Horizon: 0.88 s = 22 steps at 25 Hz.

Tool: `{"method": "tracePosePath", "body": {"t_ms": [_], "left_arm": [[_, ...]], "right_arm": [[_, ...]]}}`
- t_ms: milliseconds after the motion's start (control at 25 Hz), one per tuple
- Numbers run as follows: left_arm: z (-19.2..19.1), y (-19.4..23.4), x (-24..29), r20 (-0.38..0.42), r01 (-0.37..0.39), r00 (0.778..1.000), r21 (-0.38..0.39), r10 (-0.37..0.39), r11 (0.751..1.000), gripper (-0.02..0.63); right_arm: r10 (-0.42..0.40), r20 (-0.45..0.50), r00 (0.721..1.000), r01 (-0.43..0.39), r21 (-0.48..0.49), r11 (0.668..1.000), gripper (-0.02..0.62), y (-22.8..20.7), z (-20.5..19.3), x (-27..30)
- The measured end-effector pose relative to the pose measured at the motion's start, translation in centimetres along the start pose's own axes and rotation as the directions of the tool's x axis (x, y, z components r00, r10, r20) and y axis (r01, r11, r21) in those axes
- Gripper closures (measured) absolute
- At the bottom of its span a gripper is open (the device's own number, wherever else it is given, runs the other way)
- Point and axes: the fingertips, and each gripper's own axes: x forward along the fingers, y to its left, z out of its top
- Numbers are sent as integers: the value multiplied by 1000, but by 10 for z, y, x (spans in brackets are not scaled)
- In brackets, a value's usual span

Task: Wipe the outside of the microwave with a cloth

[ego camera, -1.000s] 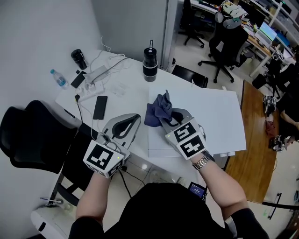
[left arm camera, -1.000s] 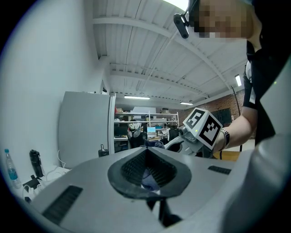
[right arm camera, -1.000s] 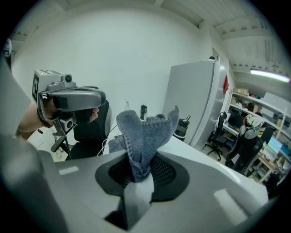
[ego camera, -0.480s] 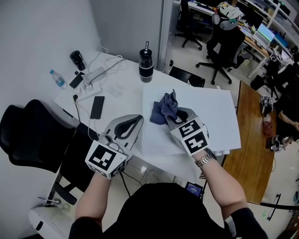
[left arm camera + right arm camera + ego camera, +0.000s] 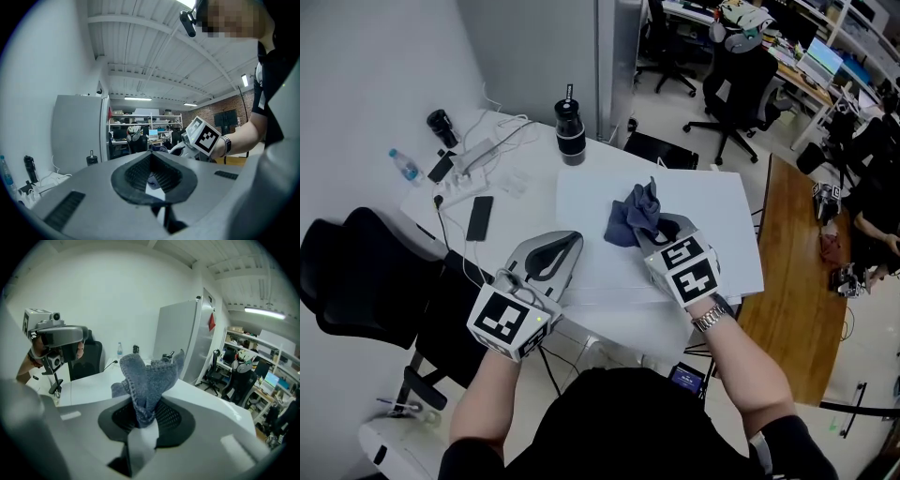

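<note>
Blue-grey cloth [image 5: 633, 217] stands bunched in the right hand-held gripper [image 5: 661, 232], jaws clamped on it, its length running forward along them above the white microwave [image 5: 712, 216]. The left hand-held gripper [image 5: 562, 246] is closed, empty.

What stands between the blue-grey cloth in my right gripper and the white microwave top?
Nothing visible. The right gripper holds the crumpled blue-grey cloth over the flat white microwave top, which is bare around it. The black cylindrical bottle stands off the top, beyond its far left corner.
</note>
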Motion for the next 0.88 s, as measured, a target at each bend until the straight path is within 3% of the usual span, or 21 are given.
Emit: {"method": "tracePosePath", "body": {"t_ms": [360, 880], "left_arm": [[10, -46, 36, 3, 36, 999, -53, -36, 998, 603], [16, -106, 81, -30, 76, 997, -42, -77, 996, 603]], "right_arm": [[-26, 8, 1000, 26, 41, 999, 514, -44, -31, -34], [-69, 23, 997, 67, 92, 993, 512, -102, -69, -77]]}}
